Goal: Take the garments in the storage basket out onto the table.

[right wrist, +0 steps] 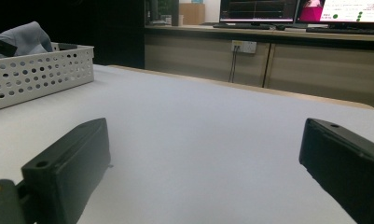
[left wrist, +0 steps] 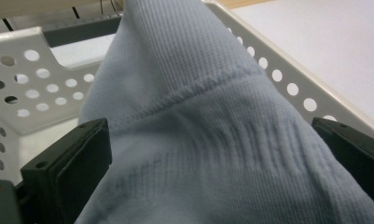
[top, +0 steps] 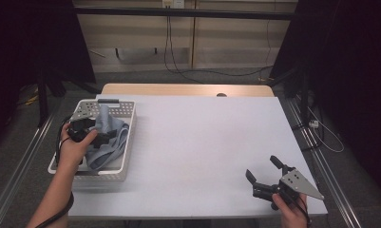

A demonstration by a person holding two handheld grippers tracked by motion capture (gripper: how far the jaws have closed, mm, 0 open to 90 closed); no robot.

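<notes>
From above the near side of the table (top: 197,137), we look down on a pale surface with a white perforated basket (top: 125,142) at its left edge. Our left gripper (top: 100,137) reaches into that basket, where a light blue cloth (top: 107,128) lies heaped, one fold standing up toward the far wall. Our right gripper (top: 263,172) hovers near the front right corner of the table, well apart from the basket, jaws spread with nothing between them. Moving to the left gripper view, the cloth (left wrist: 212,130) fills the space between the two black jaws, which stand wide on either side of it; we cannot tell whether they press it or merely flank it. This close view shows a ribbed knit and a stitched seam, detail the high view does not give, and the basket's (left wrist: 40,88) round holes lie behind. Moving to the right gripper view, the jaws are parted over bare table (right wrist: 198,140). The basket (right wrist: 35,72) sits far left with the cloth (right wrist: 26,39) rising above its rim. Beyond are monitors (right wrist: 310,11), whose writing is too small to read.
</notes>
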